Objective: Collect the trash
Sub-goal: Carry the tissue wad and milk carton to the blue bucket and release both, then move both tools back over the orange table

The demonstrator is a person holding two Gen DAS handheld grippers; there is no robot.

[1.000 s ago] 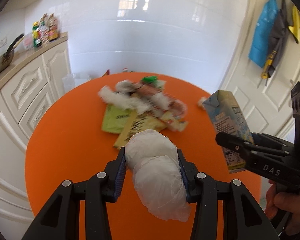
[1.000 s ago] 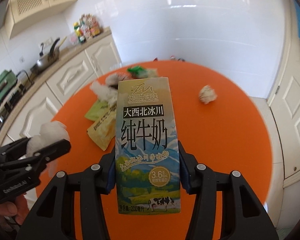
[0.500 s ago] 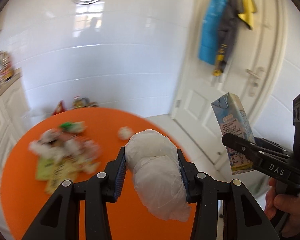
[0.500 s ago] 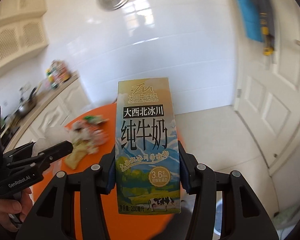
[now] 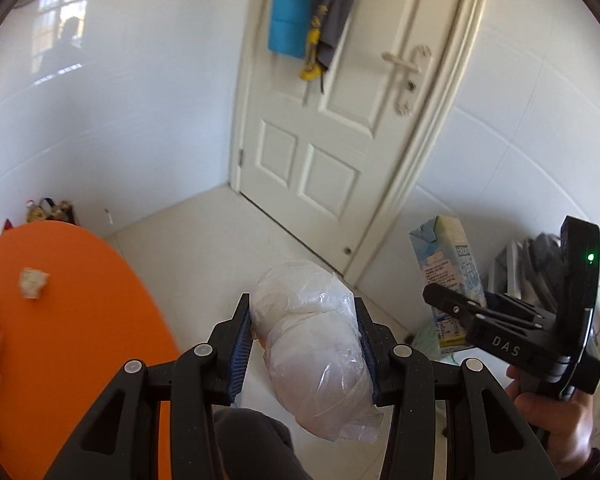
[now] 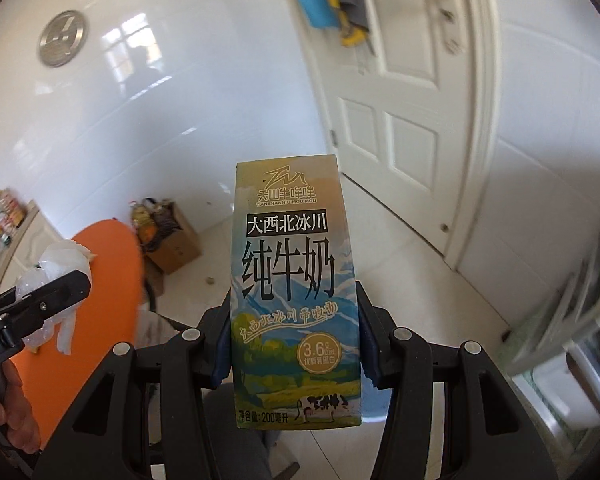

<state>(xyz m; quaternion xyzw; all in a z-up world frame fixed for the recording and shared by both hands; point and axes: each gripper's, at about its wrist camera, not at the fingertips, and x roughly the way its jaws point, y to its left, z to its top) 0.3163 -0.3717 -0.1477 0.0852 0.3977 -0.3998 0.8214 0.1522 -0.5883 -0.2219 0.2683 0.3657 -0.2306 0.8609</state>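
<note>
Two pieces of trash are in the air, off the orange tabletop [image 5: 72, 320]: the milk carton [image 6: 296, 292] clamped upright in the right gripper [image 6: 296, 344], jaws partly closed on its sides, and the crumpled plastic bag [image 5: 312, 344] pinched in the left gripper [image 5: 306, 344]. Slippery film bulges past the pads, so a jolt could let it slide out onto the floor [image 5: 204, 248]. No bin is in view; more litter remains on the tabletop.

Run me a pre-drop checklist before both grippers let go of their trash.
1. Left gripper clamps the white plastic bag: ok.
2. Right gripper clamps the milk carton: ok.
3. Carton upright between the pads: ok.
4. Trash bin in sight below either gripper: cannot tell; only floor and clutter show.
5. Orange table cleared: not ok; a crumpled paper ball and wrappers remain.
</note>
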